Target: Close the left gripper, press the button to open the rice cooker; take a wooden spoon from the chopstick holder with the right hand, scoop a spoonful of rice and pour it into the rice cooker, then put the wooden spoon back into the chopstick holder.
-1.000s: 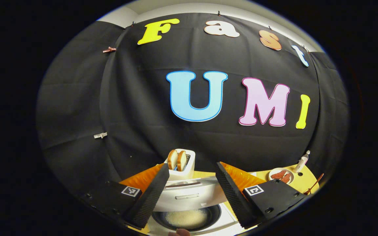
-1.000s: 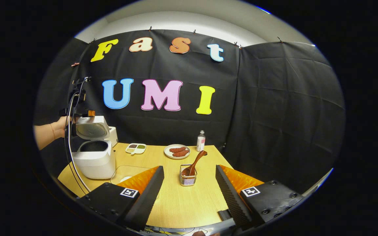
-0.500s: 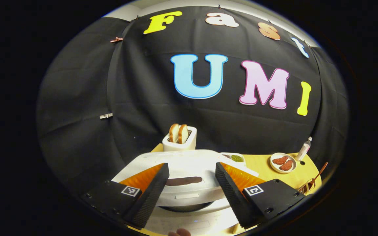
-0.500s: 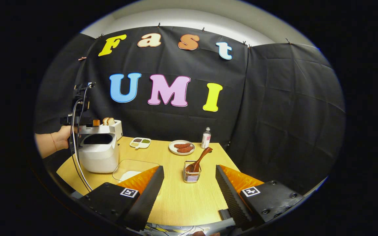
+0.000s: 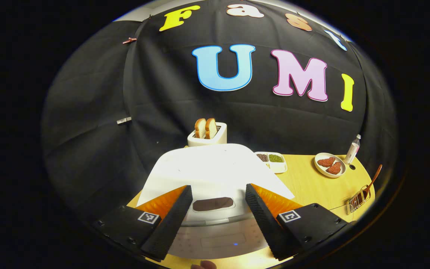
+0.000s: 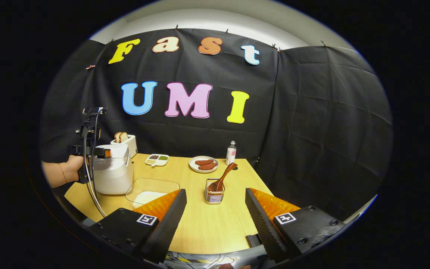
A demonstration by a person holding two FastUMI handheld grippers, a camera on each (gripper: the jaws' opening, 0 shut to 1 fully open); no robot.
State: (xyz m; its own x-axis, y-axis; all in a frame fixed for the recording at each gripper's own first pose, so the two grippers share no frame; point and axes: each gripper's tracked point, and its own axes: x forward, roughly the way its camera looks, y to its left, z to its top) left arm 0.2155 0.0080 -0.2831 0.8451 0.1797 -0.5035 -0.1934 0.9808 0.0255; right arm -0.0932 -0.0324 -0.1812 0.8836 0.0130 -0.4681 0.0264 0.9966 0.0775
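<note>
Fingers of the left gripper stand wide apart over the front edge of the white rice cooker, whose lid lies shut beneath them in the left gripper view. Behind it a toaster holds two bread slices, and a chopstick holder sits far right on the wooden table.

From the right gripper view, the right gripper is spread wide too, gripping nothing, low above the table. Ahead between its fingers, the wooden spoon leans in the chopstick holder. A clear tray of rice lies beside the cooker, where a hand holds the left gripper.
</note>
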